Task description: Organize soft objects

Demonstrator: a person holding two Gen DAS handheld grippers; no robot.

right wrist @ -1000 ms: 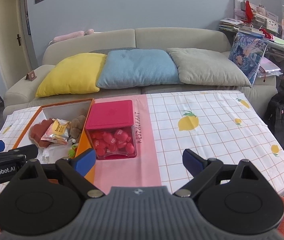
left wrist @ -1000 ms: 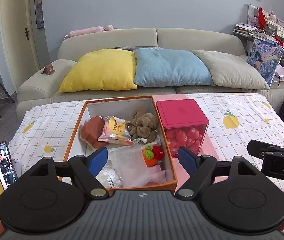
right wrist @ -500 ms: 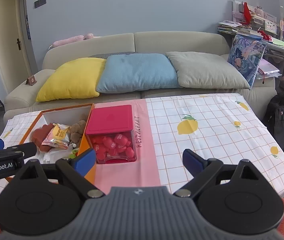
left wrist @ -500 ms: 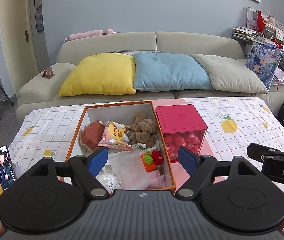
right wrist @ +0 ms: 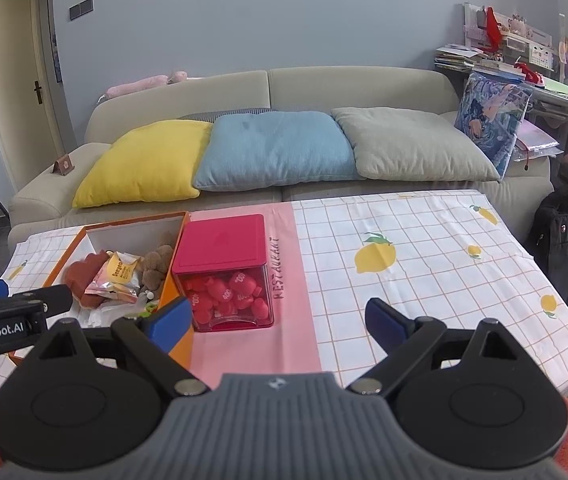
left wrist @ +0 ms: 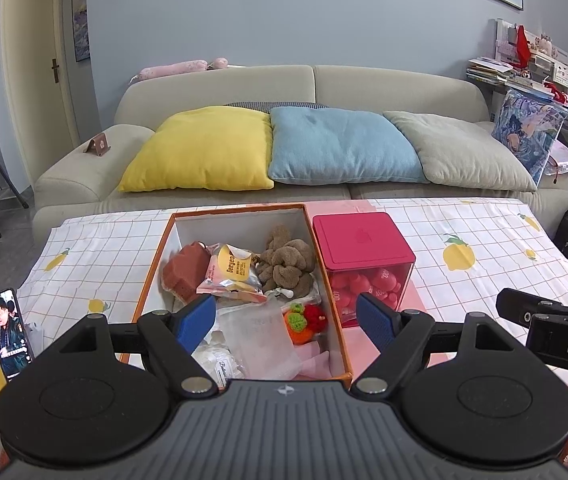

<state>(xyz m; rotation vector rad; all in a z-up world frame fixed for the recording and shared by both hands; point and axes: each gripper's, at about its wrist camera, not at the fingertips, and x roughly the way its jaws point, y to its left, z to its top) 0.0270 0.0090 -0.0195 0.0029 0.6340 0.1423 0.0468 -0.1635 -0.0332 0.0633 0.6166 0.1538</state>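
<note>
Both claws have drawn back and risen since the earlier frames, the table contents sitting lower and smaller in view. Table [left wrist: 483,224]: checked lemon cloth, ahead of both claws. Orange-edged box [left wrist: 152,272]: directly ahead of the left claw [left wrist: 285,322], ahead-left of the right claw [right wrist: 278,322]; holds the soft items, namely a brown plush [left wrist: 287,264], a reddish plush [left wrist: 184,276], a snack packet [left wrist: 232,270], clear bags and a small orange-and-red knitted piece [left wrist: 307,320] nearest the left claw. Pink-lidded container [right wrist: 224,248]: lid on, pink soft pieces inside, touching the box's right wall, just ahead-left of the right claw. Left claw: released, empty. Right claw: released, empty. Risk, judged: crowded contents may cause a claw to pinch a slippery bag along with a plush, dragging neighbours out.
</note>
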